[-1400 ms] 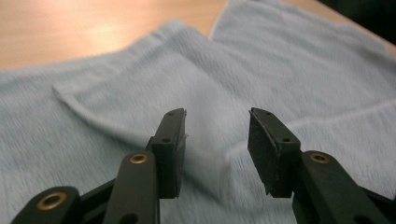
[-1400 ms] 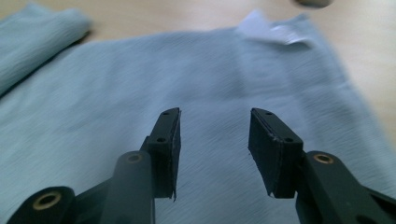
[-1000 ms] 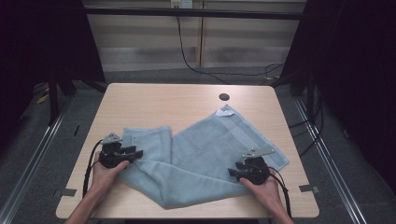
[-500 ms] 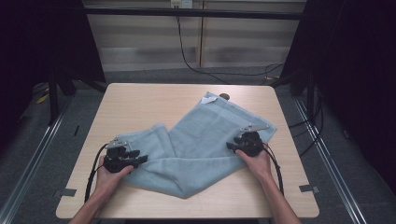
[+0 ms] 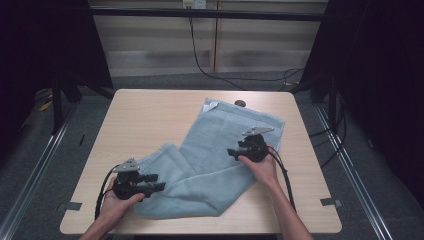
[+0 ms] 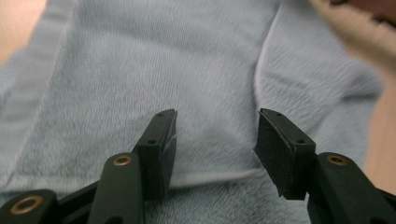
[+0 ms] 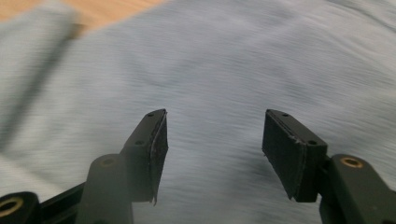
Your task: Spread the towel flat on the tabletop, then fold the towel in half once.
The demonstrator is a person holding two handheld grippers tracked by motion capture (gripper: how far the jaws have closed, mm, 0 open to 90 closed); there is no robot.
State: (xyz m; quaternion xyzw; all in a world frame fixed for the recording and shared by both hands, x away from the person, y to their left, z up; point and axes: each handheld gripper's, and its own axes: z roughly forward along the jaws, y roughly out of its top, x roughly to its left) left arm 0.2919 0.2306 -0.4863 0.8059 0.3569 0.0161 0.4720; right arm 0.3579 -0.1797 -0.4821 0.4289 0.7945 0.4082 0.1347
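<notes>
A pale blue towel (image 5: 220,160) is lying rumpled across the middle of the wooden surface (image 5: 145,120), running from the near left edge up toward the far right, with a white label (image 5: 211,105) showing at its far corner. Part of it is folded over itself along the near side. The right tongs (image 5: 235,152) are hovering over the towel's right half, jaws spread with nothing between them; they have just been opening, and in the right gripper view the cloth is passing beneath them blurred. The left tongs (image 5: 155,184) are sitting at the towel's near left end, jaws likewise spread and just been opening, the fabric lying below the pads without being pinched. A small dark round object (image 5: 240,103) is resting on the surface just beyond the towel's far edge.
</notes>
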